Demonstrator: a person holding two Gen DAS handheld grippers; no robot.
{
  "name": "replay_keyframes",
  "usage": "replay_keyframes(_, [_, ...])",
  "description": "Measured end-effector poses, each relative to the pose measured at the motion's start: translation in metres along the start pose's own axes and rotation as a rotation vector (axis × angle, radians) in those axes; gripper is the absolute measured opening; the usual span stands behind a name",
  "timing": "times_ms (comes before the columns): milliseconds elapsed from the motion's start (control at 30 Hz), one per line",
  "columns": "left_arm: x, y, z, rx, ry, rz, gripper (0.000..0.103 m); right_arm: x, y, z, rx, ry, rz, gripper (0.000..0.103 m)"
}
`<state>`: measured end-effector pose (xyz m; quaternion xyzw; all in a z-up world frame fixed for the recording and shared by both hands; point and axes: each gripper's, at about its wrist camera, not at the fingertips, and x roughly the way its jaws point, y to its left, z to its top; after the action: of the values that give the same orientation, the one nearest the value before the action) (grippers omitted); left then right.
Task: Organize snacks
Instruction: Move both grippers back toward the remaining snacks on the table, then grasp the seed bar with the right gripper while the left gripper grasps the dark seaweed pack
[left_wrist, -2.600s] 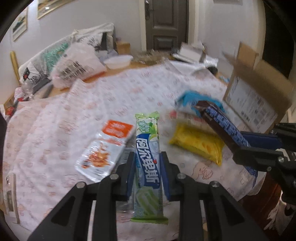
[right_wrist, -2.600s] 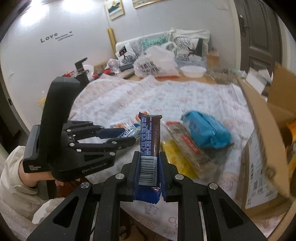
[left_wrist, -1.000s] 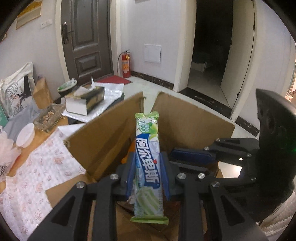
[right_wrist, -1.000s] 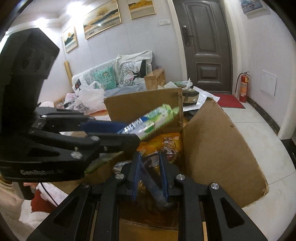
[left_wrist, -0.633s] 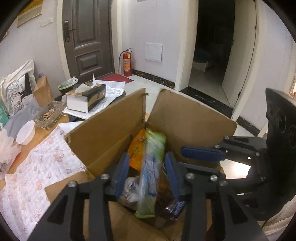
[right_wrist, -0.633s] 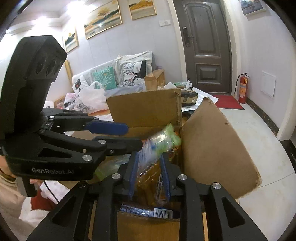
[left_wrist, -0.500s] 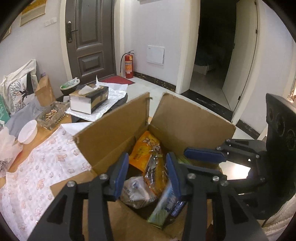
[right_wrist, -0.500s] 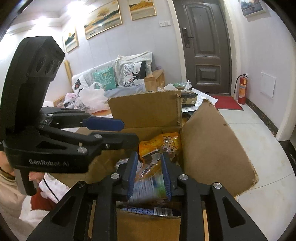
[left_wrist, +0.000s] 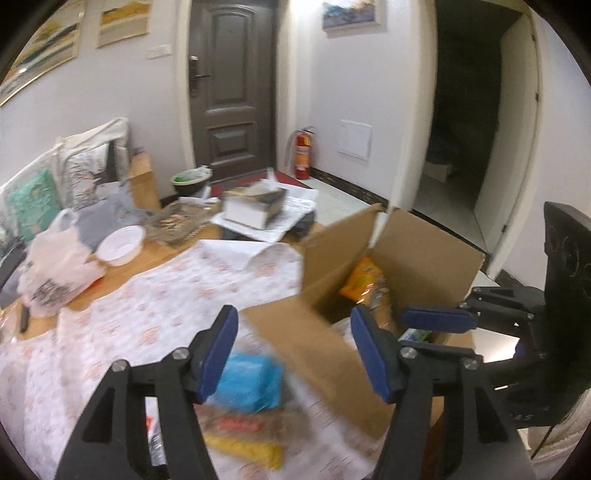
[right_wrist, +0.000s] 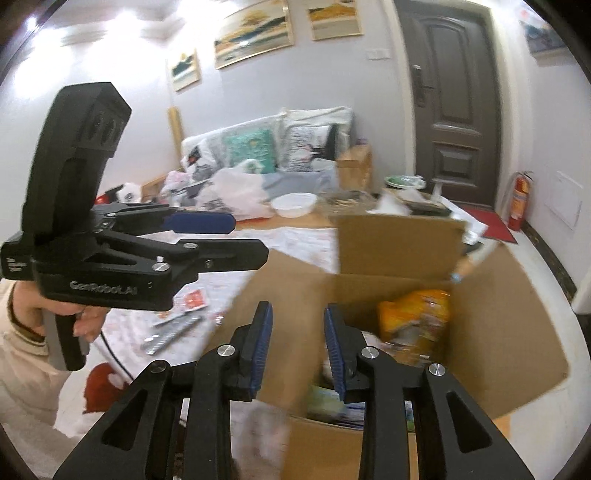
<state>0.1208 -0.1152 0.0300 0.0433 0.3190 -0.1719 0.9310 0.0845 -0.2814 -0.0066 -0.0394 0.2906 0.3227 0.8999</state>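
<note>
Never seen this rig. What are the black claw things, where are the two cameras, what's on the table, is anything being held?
No robot here: a person carries two hand-held grippers, and each has a fisheye camera looking along its own fingers. The left wrist view shows the left gripper up close, with the right one at the edge; the right wrist view shows the right gripper, with the left one and the hand that holds it off to the side.

Both sets of jaws are opening and nothing is between them.

On the patterned tablecloth lie a blue packet, a yellow packet and other wrappers, too blurred to name. An open cardboard box at the table's edge holds an orange bag among other snacks.
</note>
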Motion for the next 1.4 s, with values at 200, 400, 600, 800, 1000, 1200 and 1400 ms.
replay_keyframes(200, [-0.046, 0.054, -0.04, -0.065, -0.039, 0.087, 0.069, 0.028, 0.065, 0.009, -0.084, 0.045, 0.088, 0.028])
replay_keyframes(400, [-0.056, 0.104, -0.091, -0.134, -0.007, 0.148, 0.073, 0.07, 0.124, 0.006, -0.16, 0.13, 0.153, 0.028])
replay_keyframes(600, [-0.037, 0.142, -0.148, -0.237, 0.063, 0.132, 0.073, 0.121, 0.156, -0.016, -0.181, 0.263, 0.182, 0.028])
replay_keyframes(800, [-0.005, 0.15, -0.185, -0.279, 0.135, 0.08, 0.073, 0.165, 0.14, -0.042, -0.137, 0.357, 0.055, 0.029])
replay_keyframes(1000, [0.021, 0.151, -0.199, -0.301, 0.165, 0.015, 0.073, 0.186, 0.118, -0.049, -0.132, 0.376, -0.092, 0.031])
replay_keyframes(1200, [0.027, 0.154, -0.195, -0.307, 0.151, -0.004, 0.073, 0.19, 0.103, -0.045, -0.126, 0.364, -0.141, 0.045])
replay_keyframes(1400, [0.032, 0.155, -0.192, -0.299, 0.155, -0.01, 0.073, 0.198, 0.101, -0.043, -0.122, 0.383, -0.139, 0.056])
